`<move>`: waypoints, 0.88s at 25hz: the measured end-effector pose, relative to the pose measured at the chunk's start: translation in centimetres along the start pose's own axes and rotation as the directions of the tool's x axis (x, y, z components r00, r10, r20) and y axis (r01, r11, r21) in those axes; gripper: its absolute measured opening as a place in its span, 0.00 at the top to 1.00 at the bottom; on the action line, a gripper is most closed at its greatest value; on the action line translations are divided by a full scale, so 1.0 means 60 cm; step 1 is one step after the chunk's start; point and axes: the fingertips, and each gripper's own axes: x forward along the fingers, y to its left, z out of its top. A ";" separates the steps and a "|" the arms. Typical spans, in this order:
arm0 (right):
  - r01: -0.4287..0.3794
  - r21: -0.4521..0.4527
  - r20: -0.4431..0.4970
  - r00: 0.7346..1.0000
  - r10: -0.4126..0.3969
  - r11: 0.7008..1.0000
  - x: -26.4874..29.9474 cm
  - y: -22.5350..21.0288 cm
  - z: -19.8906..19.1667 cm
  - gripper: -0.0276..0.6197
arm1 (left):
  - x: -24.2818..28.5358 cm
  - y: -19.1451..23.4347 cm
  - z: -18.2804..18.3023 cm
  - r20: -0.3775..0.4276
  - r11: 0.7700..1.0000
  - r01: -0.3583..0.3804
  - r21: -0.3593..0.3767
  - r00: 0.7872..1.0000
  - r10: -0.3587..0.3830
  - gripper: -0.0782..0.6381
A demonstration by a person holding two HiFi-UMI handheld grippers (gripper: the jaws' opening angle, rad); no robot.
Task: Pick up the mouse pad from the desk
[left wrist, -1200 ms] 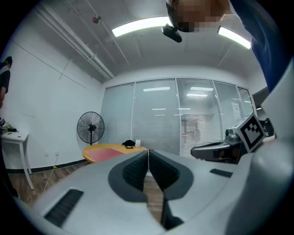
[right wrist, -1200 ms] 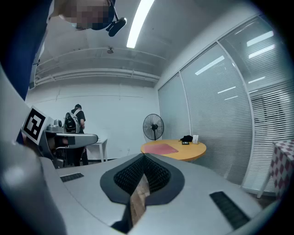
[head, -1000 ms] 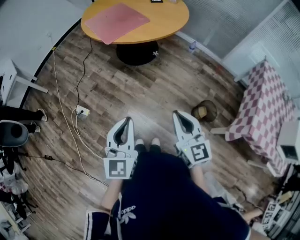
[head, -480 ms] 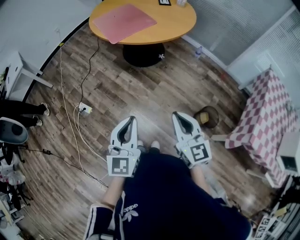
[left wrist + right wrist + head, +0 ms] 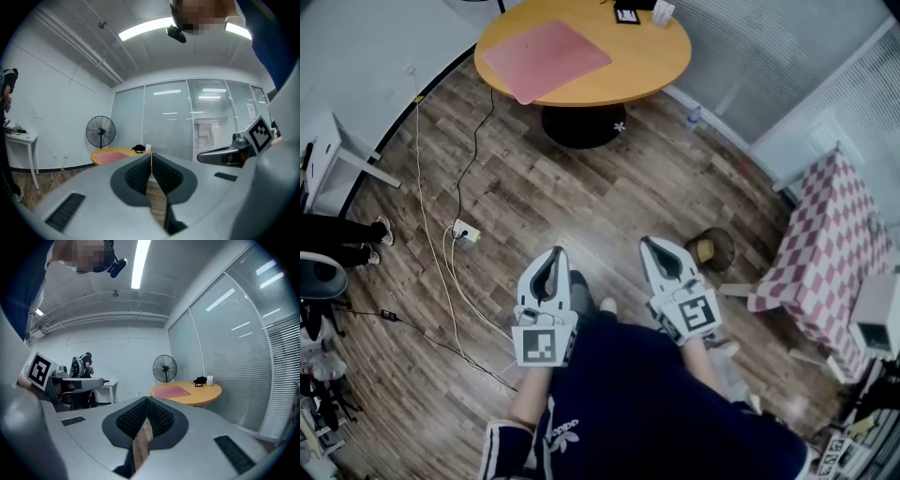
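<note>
Our left gripper (image 5: 555, 251) and right gripper (image 5: 649, 242), jaws pinched together on nothing, hang over the wood floor (image 5: 581, 187); well ahead, the pink mouse pad (image 5: 546, 58) lies on the round table (image 5: 666, 66). Only the gripper views show the pedestal fan (image 5: 164, 368).

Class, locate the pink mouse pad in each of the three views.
Head view: mouse pad at top, left of centre.
Left gripper view: mouse pad small, left of centre.
Right gripper view: mouse pad slightly right of centre.
Shared landmark: the round table beneath it.
</note>
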 end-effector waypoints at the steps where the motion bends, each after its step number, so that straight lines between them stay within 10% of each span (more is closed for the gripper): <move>1: 0.002 0.002 -0.005 1.000 -0.002 1.000 0.013 -0.003 0.001 0.95 | 0.006 0.009 0.001 0.003 1.000 -0.008 0.004 1.000 0.008 0.88; 22: 0.035 -0.030 0.021 0.999 -0.034 0.999 0.318 0.000 0.079 0.95 | 0.183 0.289 0.050 -0.024 0.999 -0.031 0.031 0.999 0.032 0.88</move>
